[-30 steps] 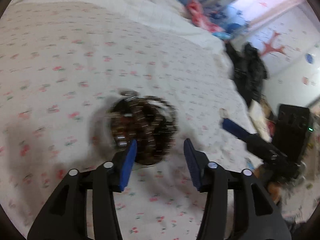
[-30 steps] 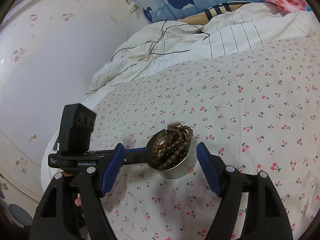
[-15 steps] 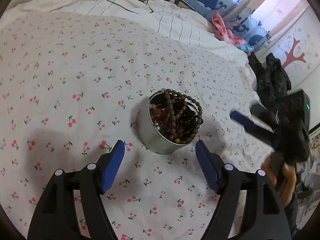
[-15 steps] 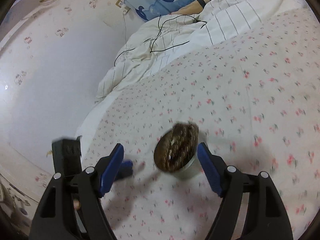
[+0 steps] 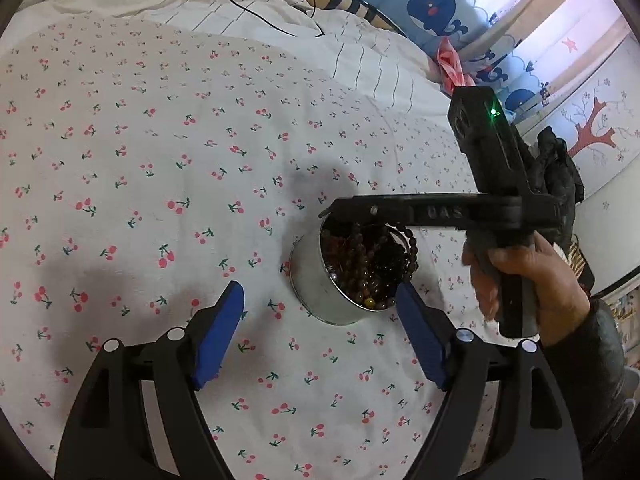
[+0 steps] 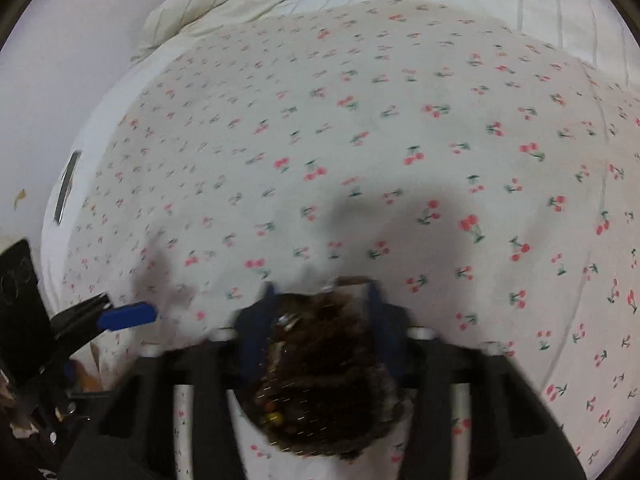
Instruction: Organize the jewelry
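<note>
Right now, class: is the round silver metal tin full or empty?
Full: the round silver metal tin holds heaped brown bead strands, some draped over its rim.

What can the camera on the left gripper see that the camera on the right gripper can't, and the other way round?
Only the left wrist view shows the person's right hand holding the right gripper above the tin, the whale-print curtains and the black clothes by the wall. It also shows the metal tin from the side.

Only the right wrist view shows the plain white wall beside the bed, and looks almost straight down onto the beads, though blurred.

Both show the cherry-print sheet, the brown beads and the left gripper.
</note>
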### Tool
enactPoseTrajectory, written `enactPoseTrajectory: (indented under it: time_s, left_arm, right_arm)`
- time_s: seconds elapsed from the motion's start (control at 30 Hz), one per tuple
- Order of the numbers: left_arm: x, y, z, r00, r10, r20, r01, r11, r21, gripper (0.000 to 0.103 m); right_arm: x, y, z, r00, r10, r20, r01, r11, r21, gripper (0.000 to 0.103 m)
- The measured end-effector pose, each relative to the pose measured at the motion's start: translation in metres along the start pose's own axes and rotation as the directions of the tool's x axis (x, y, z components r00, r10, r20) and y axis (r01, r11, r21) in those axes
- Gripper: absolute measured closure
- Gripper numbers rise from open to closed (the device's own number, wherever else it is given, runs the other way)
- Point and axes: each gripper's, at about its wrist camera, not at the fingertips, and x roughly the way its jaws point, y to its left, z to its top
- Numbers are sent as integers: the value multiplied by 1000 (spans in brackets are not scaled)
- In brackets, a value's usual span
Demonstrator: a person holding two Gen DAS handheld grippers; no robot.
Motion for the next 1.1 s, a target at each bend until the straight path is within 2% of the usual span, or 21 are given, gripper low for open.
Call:
enactPoseTrajectory:
  time_s: [0.03, 0.07, 0.13, 0.2, 0.3, 0.4, 0.57, 0.63, 0.7, 0.77, 0.8, 0.87, 0.9, 0.97, 1.03, 1.07, 1.1]
  left_arm:
    - [0, 0, 0, 1000, 0, 1, 0, 1000, -2, 27]
    - [-1, 1, 1, 1000, -2, 1, 2, 1000, -8, 27]
    - [-1, 2, 1, 1000, -4, 2, 4, 1000, -15, 26]
    - [-1, 2, 1, 1000, -3, 2, 3, 1000, -14, 26]
    - [-2, -1, 1, 1000, -6, 4, 6, 1000, -12, 26]
    - [-2, -3, 0, 1000, -5, 3, 5, 1000, -4, 26]
    - [-3, -2, 0, 1000, -10, 7, 10, 1000, -9, 26]
    - [-5, -3, 0, 1000, -14, 11, 14, 1000, -9, 25]
    - [-6, -4, 0, 1000, -14, 13, 14, 1000, -7, 25]
    - [-6, -5, -1, 1000, -16, 12, 16, 1000, -6, 24]
    - [-6, -6, -1, 1000, -17, 11, 17, 1000, -4, 24]
    - [-8, -11, -4, 1000, -17, 21, 17, 1000, 12, 24]
    - [-10, -13, -6, 1000, -3, 31, 3, 1000, 22, 24]
    - [-13, -21, -12, 997, 48, 62, -51, 997, 59, 22]
    - [-14, -32, -21, 991, 102, 81, -111, 988, 107, 21]
    - [-14, -37, -26, 986, 135, 94, -146, 982, 122, 20]
    - [-14, -39, -30, 981, 162, 104, -175, 976, 128, 18]
  right_arm:
    - [-3, -4, -3, 1000, 8, 15, -8, 1000, 5, 86]
    - [-8, -7, -6, 999, 15, 36, -16, 1000, 12, 91]
    - [-14, -10, -11, 998, 22, 52, -22, 1000, 7, 95]
    - [-22, -3, -15, 997, 0, 81, 2, 1000, -20, 95]
    - [-40, 20, -28, 984, -42, 174, 66, 989, -133, 95]
    - [-46, 44, -40, 976, -54, 211, 99, 973, -209, 95]
    - [-22, 65, -63, 985, -131, 116, 160, 944, -289, 95]
    - [-17, 64, -68, 981, -158, 112, 184, 942, -282, 94]
    - [-22, 58, -70, 977, -162, 140, 192, 953, -235, 88]
    - [-37, 53, -73, 972, -121, 202, 157, 972, -174, 42]
    - [-52, 52, -79, 953, -122, 277, 166, 976, -140, 41]
    - [-82, 49, -98, 914, -73, 398, 111, 991, -72, 41]
    - [-93, 46, -109, 891, -79, 446, 103, 994, -30, 41]
    - [-111, 47, -143, 827, -156, 540, 151, 987, 53, 38]
    - [-114, 49, -177, 779, -247, 576, 221, 968, 117, 30]
    - [-111, 51, -194, 764, -292, 576, 259, 955, 142, 30]
    - [-106, 52, -203, 766, -316, 560, 281, 948, 150, 30]
